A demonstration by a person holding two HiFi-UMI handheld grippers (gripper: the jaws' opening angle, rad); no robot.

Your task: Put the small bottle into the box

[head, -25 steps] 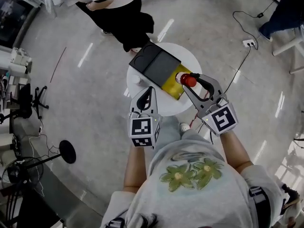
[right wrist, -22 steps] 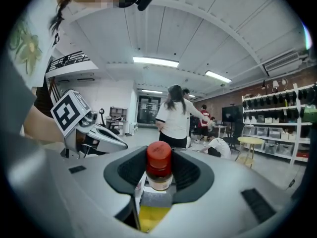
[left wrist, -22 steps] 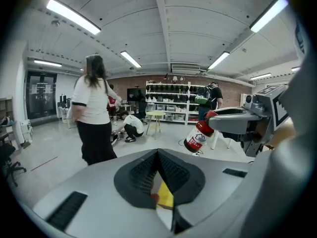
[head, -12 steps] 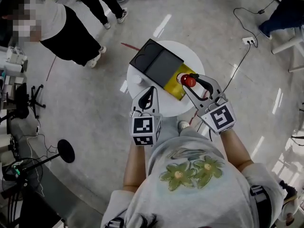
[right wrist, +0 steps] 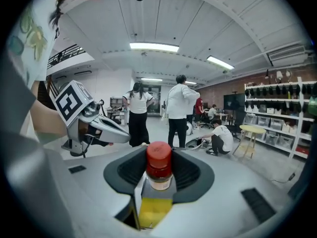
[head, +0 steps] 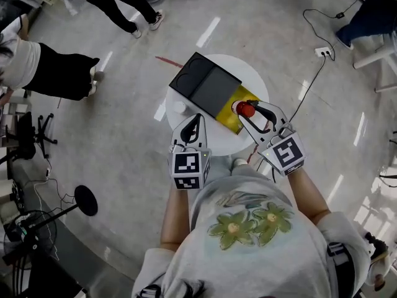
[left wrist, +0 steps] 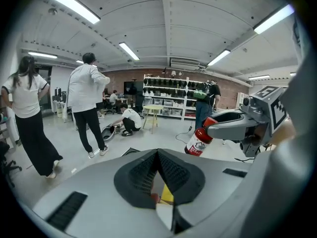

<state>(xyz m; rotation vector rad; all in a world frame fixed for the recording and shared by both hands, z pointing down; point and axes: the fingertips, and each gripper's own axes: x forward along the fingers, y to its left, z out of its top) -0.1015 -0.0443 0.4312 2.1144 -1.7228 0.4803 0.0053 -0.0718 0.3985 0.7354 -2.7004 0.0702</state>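
Note:
The small bottle (head: 245, 109) has a red cap and a white label. My right gripper (head: 250, 107) is shut on it and holds it upright over the yellow end (head: 231, 119) of the black box (head: 208, 87) on the round white table (head: 186, 138). In the right gripper view the bottle (right wrist: 159, 170) stands between the jaws with yellow below it. My left gripper (head: 194, 120) is shut and holds nothing, over the table's near edge beside the box. The left gripper view shows the bottle (left wrist: 200, 140) in the right gripper (left wrist: 237, 128).
A small white round object (head: 180, 106) lies on the table left of the box. People stand on the floor at the upper left (head: 56, 73). A power strip and cable (head: 324, 56) lie to the right. A black stand (head: 84, 198) is at lower left.
Both grippers stay almost where they were, the bottle still held over the yellow end. The person in black beyond the table has walked off to the left.

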